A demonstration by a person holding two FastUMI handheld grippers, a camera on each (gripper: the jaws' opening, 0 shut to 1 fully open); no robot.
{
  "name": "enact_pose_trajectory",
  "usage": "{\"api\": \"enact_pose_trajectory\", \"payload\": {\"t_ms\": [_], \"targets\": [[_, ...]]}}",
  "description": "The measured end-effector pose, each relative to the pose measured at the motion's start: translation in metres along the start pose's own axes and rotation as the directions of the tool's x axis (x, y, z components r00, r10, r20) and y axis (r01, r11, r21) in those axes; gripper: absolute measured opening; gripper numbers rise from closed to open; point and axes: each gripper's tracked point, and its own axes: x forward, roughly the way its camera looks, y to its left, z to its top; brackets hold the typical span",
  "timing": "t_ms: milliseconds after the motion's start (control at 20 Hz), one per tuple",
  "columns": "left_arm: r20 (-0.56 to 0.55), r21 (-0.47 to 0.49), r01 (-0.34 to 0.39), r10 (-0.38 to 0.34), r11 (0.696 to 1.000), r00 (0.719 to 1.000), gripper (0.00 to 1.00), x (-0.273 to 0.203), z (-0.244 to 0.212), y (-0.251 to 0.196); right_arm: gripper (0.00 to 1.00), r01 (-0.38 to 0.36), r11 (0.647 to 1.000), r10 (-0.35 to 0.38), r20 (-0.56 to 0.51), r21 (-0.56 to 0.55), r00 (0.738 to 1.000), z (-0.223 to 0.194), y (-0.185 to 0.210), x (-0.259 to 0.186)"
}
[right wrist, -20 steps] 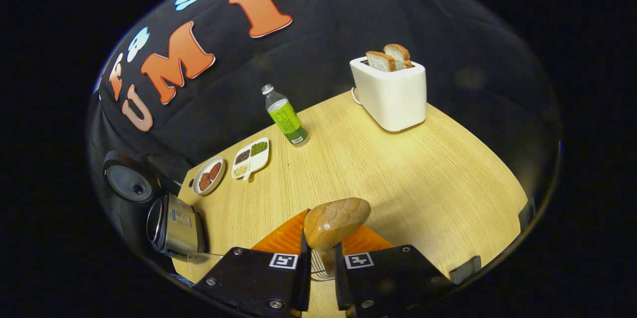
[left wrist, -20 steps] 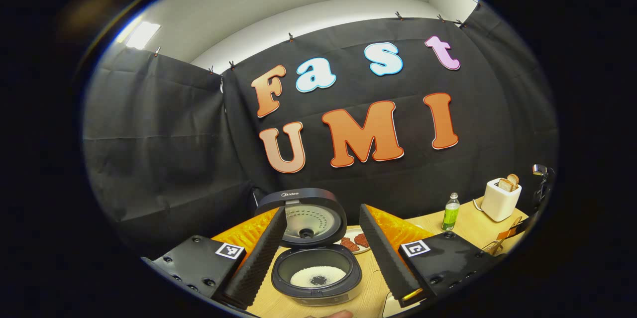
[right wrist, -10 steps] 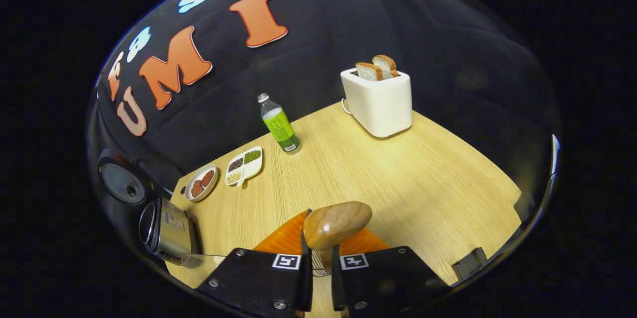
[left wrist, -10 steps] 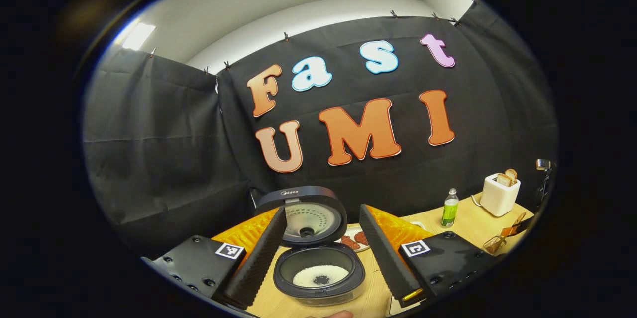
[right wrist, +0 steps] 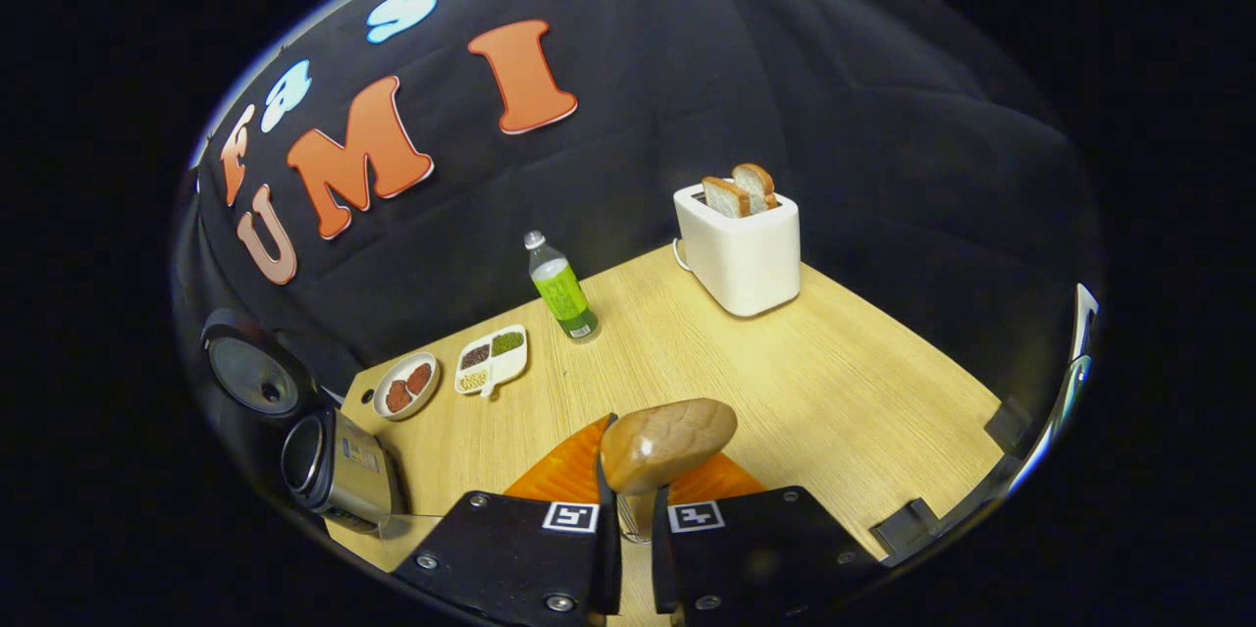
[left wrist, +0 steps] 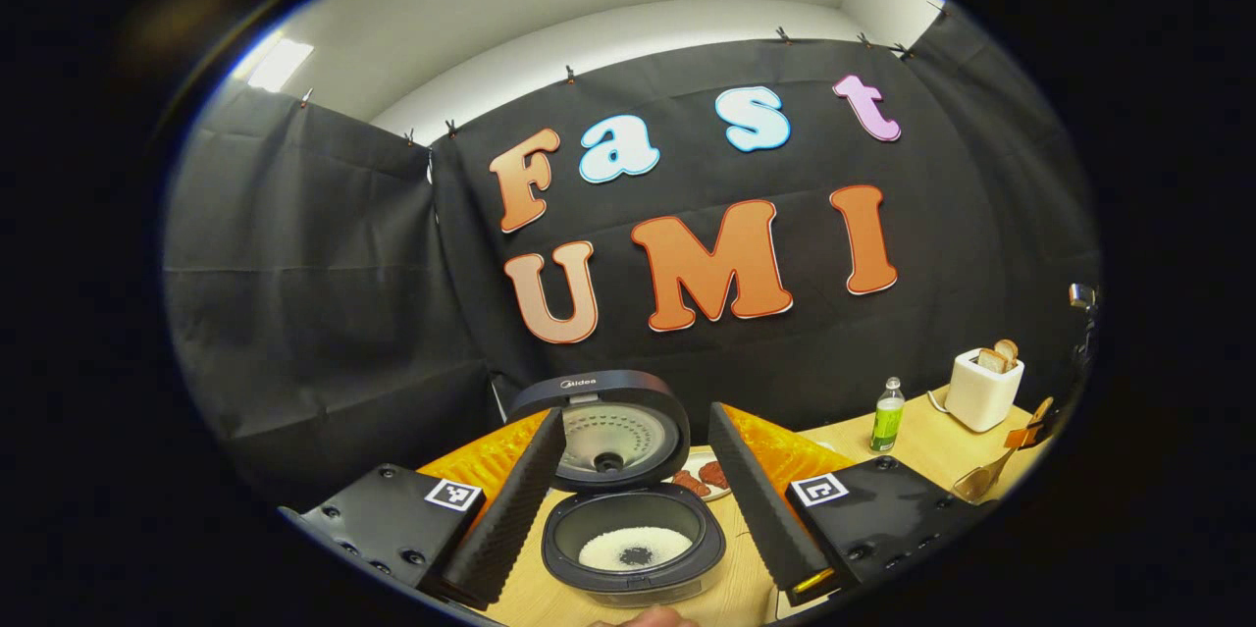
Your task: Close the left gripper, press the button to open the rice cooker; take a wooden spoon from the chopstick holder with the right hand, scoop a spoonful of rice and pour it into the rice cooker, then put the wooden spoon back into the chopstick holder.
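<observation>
Wooden bench (right wrist: 785, 382) against black cloth — the rice cooker (left wrist: 628, 529) stands lid-up, rice inside, between the left gripper's (left wrist: 636, 499) wide-spread fingers. The right gripper (right wrist: 628, 534), nearly closed, seemingly clamps the wooden spoon (right wrist: 665, 443) above the bench's near edge.

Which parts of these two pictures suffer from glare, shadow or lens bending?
Left gripper view: ceiling light blown out, booth wall bowed. Right gripper view: table edge curves, spoon carries a bright highlight and casts a soft shadow, toaster sharp.
</observation>
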Motion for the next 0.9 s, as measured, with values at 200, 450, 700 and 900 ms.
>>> {"api": "enact_pose_trajectory", "payload": {"t_ms": [200,450,700,900], "targets": [[0.003,-0.030,-0.003,0.003,1.000,1.000,0.99,0.003,-0.003,0.012,0.11,-0.060,0.998,0.060,0.042,-0.010,0.997,0.020,0.028,-0.032],[0.010,-0.030,0.013,-0.012,0.999,1.000,0.93,0.005,-0.007,0.018,0.11,-0.178,0.983,0.178,-0.003,-0.049,0.984,0.000,0.090,-0.061],[-0.016,-0.019,0.036,-0.037,0.999,0.999,0.93,0.005,-0.022,0.025,0.12,-0.226,0.964,0.218,-0.072,-0.139,0.973,-0.044,0.134,-0.062],[-0.029,-0.016,0.027,-0.028,1.000,0.999,1.00,0.007,-0.030,0.034,0.12,-0.169,0.954,0.151,-0.089,-0.249,0.984,-0.069,0.132,-0.048]]}}
